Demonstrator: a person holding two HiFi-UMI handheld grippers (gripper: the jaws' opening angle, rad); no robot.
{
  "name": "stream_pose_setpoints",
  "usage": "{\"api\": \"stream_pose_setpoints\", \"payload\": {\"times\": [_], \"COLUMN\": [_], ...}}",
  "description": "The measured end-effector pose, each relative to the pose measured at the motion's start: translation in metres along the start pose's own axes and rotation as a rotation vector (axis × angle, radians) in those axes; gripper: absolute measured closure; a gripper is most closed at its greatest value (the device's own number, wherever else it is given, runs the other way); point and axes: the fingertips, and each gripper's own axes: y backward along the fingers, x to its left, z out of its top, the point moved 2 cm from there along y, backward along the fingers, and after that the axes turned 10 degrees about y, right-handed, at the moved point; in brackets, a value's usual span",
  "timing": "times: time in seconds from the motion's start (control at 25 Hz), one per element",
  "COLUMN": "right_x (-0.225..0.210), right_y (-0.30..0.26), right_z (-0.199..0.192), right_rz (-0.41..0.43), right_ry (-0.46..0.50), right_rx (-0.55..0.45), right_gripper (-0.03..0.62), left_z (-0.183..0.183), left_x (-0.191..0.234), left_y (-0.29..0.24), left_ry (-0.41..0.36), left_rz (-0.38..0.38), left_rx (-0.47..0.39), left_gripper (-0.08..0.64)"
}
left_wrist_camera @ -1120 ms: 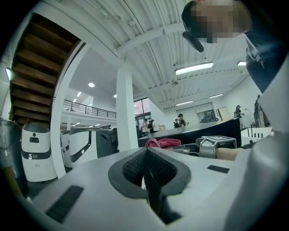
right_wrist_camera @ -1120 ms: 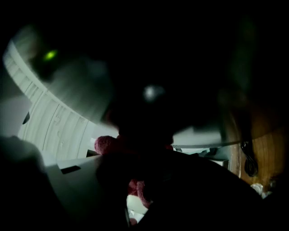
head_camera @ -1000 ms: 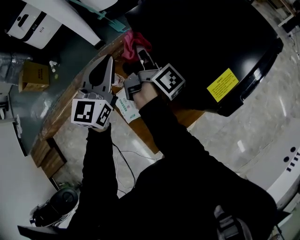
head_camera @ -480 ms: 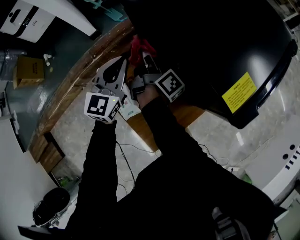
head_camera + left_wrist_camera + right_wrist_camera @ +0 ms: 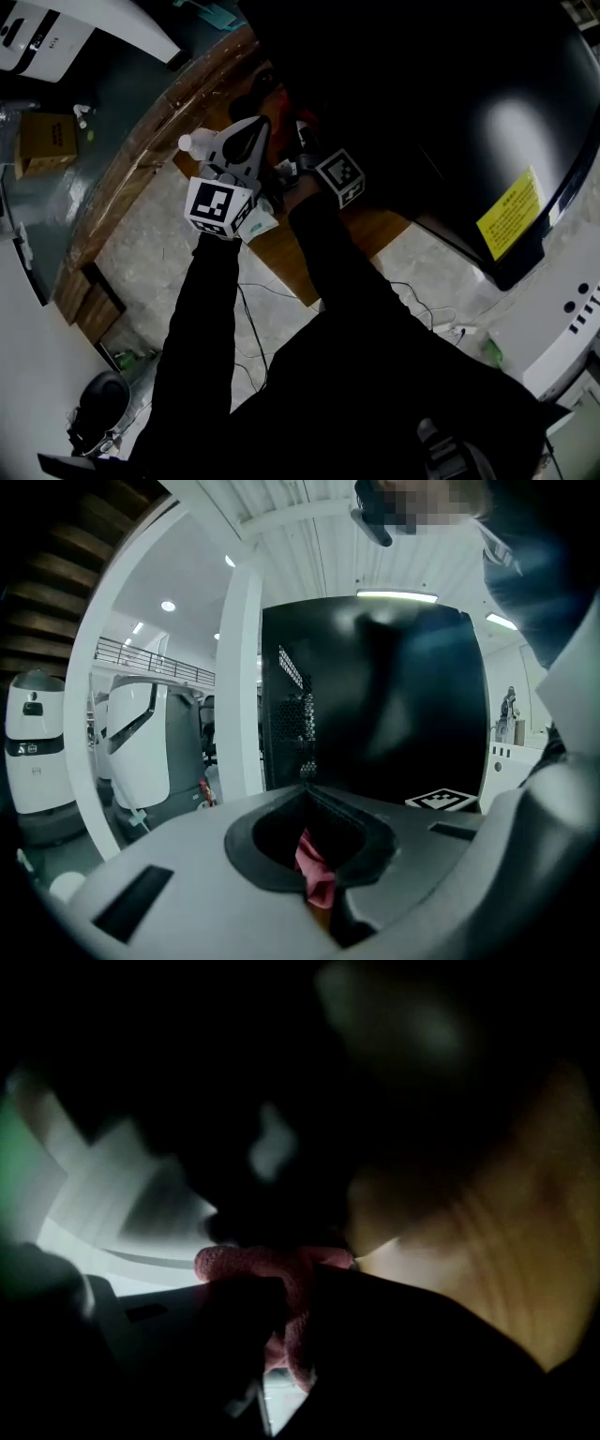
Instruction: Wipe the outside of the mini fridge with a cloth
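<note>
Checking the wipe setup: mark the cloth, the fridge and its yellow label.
cloth (image 5: 272, 1265), right gripper view, middle of the pink fold.
fridge (image 5: 375, 686), left gripper view, its glossy black face.
label (image 5: 511, 214), head view, centre of the yellow sticker.

The head view looks steeply down from above and behind both grippers, along the person's sleeves. The left gripper (image 5: 255, 131) and right gripper (image 5: 302, 129) sit mid-frame, and the fridge (image 5: 422, 84) lies just beyond their tips. The left gripper view looks forward along its own jaws at the fridge (image 5: 375, 696) close ahead. The right gripper view sits very near a dark surface ahead of its jaws and is mostly black. The cloth (image 5: 314, 869) seen past the left jaws is the same cloth (image 5: 281, 1269) at the right gripper's jaws. The left gripper view also catches the right gripper's marker cube (image 5: 441, 801) on its right.
</note>
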Motion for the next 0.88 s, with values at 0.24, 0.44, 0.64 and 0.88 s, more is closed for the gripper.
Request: {"api": "stream_pose_setpoints", "payload": {"times": [0.24,0.44,0.64,0.88], "right_x": [-0.053,-0.088,-0.077,0.024], "right_y": [0.002,0.012,0.011,0.068], "right_z": [-0.006,-0.003,-0.009,-0.028], "right_rz": [-0.100,-0.167,-0.126,0.048], "right_ry": [-0.029,-0.089,-0.025,0.109], "right_rx": [-0.018,-0.046,0.002,0.164], "right_gripper": [0.506,0.509,0.511,0.509], "left_z": [-0.016,-0.017,-0.011,0.020], "left_x": [0.004,-0.002,0.000,-0.028], "left_y": [0.002,0.009,0.017,0.049], "left_ry": [0.056,0.115,0.115,0.136], "left_rz": [0.003,0.022,0.027,0.043], "left_rx": [0.002,-0.028,-0.039,-0.109], "left_gripper": [0.558,0.558,0.558,0.558]}}
